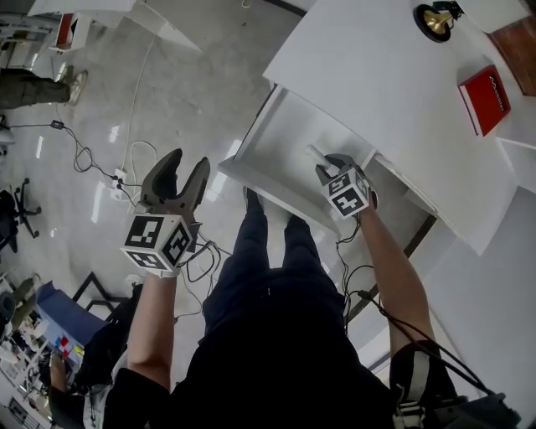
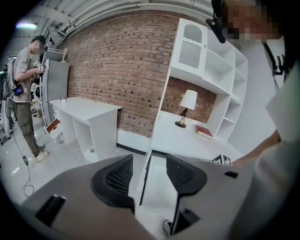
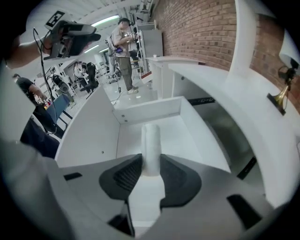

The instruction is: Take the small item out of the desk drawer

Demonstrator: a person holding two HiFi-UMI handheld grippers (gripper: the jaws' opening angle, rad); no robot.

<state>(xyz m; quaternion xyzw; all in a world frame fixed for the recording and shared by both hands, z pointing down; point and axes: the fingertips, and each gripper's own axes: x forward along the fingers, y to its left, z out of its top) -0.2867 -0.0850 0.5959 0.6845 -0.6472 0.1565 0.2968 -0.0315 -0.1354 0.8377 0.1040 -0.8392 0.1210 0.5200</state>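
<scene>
The white desk drawer [image 1: 276, 188] stands pulled out toward me. Inside it lies a small white cylindrical item [image 1: 315, 156], and my right gripper [image 1: 328, 167] reaches down into the drawer with its jaws closed around it. In the right gripper view the item [image 3: 151, 140] runs lengthwise between the black pads [image 3: 176, 176], which touch both its sides; the right gripper [image 3: 151, 171] sits low over the drawer's floor [image 3: 187, 136]. My left gripper [image 1: 180, 172] hangs over the floor left of the drawer, open and empty. In its own view the left gripper [image 2: 149, 176] points toward the desk.
On the white desk top [image 1: 394, 92] lie a red book [image 1: 484, 99] and a brass lamp [image 1: 434, 18]. Cables [image 1: 92, 163] trail over the grey floor at the left. My legs stand just in front of the drawer. A person [image 2: 26, 93] stands by a second white desk [image 2: 86, 115].
</scene>
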